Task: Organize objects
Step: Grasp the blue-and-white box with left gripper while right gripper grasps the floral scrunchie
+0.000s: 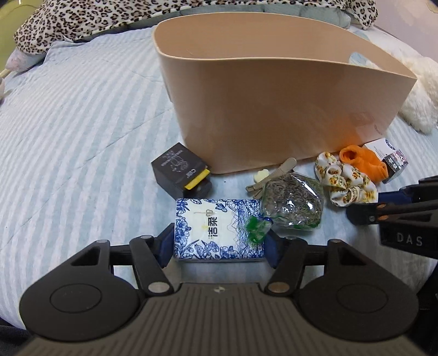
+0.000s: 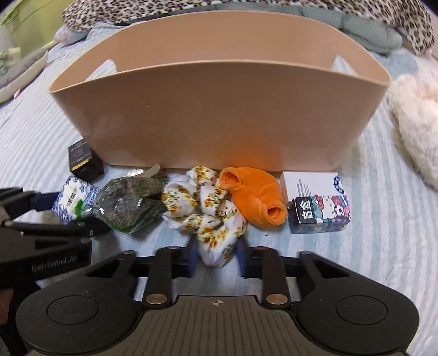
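Note:
A tan bin stands on the striped bed, also in the right wrist view. In front of it lie a black box, a blue-and-white tissue pack, a clear bag of dried herbs, a flowered scrunchie, an orange cloth item and a cartoon box. My left gripper is shut on the tissue pack, its pads against both ends. My right gripper has its fingers around the near end of the scrunchie, touching it.
A metal clip and a small cream piece lie by the bin's base. A leopard-print blanket and grey pillows lie behind the bin. A white fluffy item lies to the right.

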A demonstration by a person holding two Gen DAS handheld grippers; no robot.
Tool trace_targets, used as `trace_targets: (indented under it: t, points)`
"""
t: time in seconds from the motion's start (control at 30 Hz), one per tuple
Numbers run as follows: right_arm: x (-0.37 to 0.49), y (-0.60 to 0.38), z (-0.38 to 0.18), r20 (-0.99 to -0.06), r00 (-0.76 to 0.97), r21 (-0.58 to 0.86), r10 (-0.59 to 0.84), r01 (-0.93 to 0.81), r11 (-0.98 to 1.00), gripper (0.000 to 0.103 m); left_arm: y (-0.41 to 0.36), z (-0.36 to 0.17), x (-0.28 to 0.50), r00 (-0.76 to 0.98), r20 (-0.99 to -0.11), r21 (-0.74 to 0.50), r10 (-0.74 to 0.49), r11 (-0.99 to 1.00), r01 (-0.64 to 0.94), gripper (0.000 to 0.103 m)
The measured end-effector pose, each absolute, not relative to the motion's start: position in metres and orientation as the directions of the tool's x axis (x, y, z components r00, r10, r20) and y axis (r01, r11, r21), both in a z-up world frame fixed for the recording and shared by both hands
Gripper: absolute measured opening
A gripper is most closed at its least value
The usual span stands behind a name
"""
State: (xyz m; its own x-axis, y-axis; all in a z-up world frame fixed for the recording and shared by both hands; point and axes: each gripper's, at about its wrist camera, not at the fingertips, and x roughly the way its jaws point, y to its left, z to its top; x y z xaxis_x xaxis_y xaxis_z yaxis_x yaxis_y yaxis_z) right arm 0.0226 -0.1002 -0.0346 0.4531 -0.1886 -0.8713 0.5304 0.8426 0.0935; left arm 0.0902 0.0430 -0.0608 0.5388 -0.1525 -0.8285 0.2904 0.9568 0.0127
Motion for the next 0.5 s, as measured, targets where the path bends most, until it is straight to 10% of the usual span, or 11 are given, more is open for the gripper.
trace_targets:
  t: [0.5]
  points:
    - [-0.016, -0.112, 0.03, -0.774, 0.586, 0.207, -0.238, 0.59, 0.781, 0.011, 0.053, -0.013, 0.065, 0.592, -0.779, -0.028, -0.207, 0.954, 0.298, 0.064]
